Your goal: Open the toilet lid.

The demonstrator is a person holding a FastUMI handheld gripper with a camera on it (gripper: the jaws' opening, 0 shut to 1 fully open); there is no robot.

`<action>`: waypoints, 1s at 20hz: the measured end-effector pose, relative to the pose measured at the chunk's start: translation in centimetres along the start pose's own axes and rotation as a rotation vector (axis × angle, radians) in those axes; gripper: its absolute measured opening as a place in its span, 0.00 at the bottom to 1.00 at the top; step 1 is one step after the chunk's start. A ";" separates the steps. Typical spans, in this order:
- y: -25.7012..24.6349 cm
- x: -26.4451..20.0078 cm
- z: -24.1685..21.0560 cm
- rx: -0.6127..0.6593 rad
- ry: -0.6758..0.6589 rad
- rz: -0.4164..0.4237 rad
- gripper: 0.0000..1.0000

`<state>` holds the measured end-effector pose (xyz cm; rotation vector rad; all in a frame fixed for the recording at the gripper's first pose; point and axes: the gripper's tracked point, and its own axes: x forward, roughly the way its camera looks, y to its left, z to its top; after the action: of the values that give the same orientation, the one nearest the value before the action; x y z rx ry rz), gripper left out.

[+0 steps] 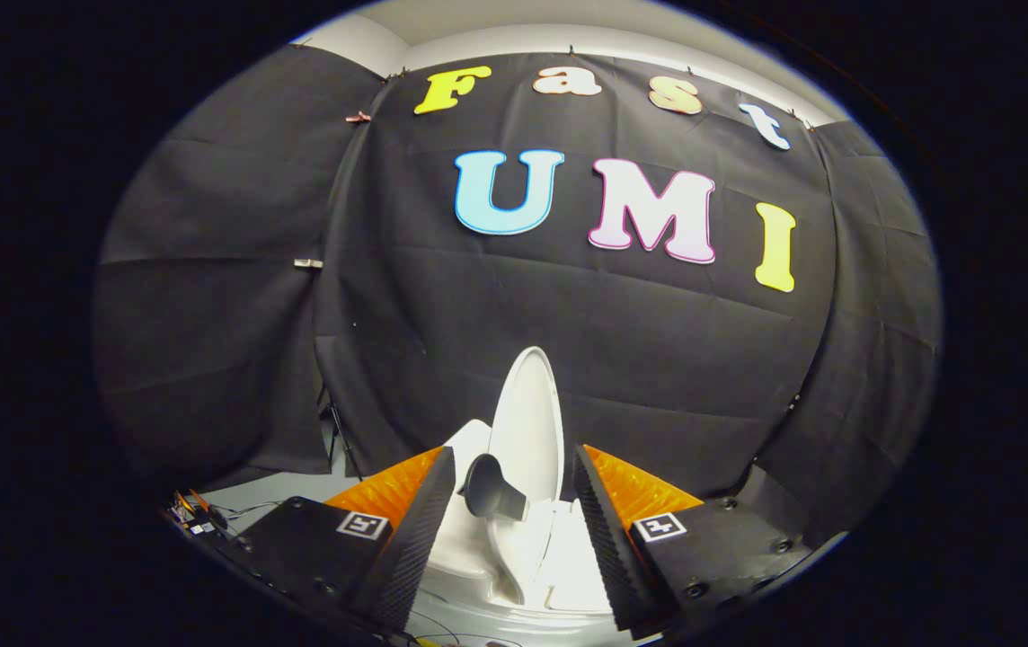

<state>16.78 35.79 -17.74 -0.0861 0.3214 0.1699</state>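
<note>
The toilet lid (527,422) is seen raised upright, standing edge-on against the black cloth wall (676,359), between and just beyond the fingertips. The gripper (514,494) is held with its jaws wide apart, nothing being pressed by either finger. A dark rounded handle piece (489,487) is seen at the lid's lower part, above the white toilet seat (559,557) lying between the fingers.
</note>
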 end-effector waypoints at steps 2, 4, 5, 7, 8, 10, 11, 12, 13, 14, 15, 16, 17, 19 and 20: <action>-0.9 -1.4 1.1 0.015 -0.020 0.019 0.93; -2.1 -3.0 2.3 0.025 -0.034 0.029 0.99; -3.0 -4.0 2.8 0.030 -0.041 0.033 0.99; -5.2 -5.7 4.0 0.038 -0.055 0.032 0.99; -6.8 -6.7 4.8 0.043 -0.065 0.027 0.99; -9.9 -8.6 6.2 0.058 -0.094 0.011 0.99; -11.7 -9.4 6.7 0.065 -0.105 -0.003 0.99; -13.6 -10.2 7.1 0.067 -0.112 -0.021 0.99; -15.5 -11.0 7.3 0.066 -0.116 -0.041 0.99; -17.3 -11.9 7.3 0.063 -0.116 -0.061 0.99; -19.1 -12.8 7.4 0.062 -0.118 -0.081 0.99; -20.8 -14.5 7.6 0.063 -0.125 -0.100 0.99; -22.6 -15.5 7.8 0.065 -0.134 -0.120 0.99; -25.7 -17.3 8.3 0.069 -0.155 -0.155 0.99; -27.0 -18.3 8.3 0.069 -0.163 -0.169 0.99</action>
<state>7.07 7.38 -2.48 -0.0309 0.1558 -0.0017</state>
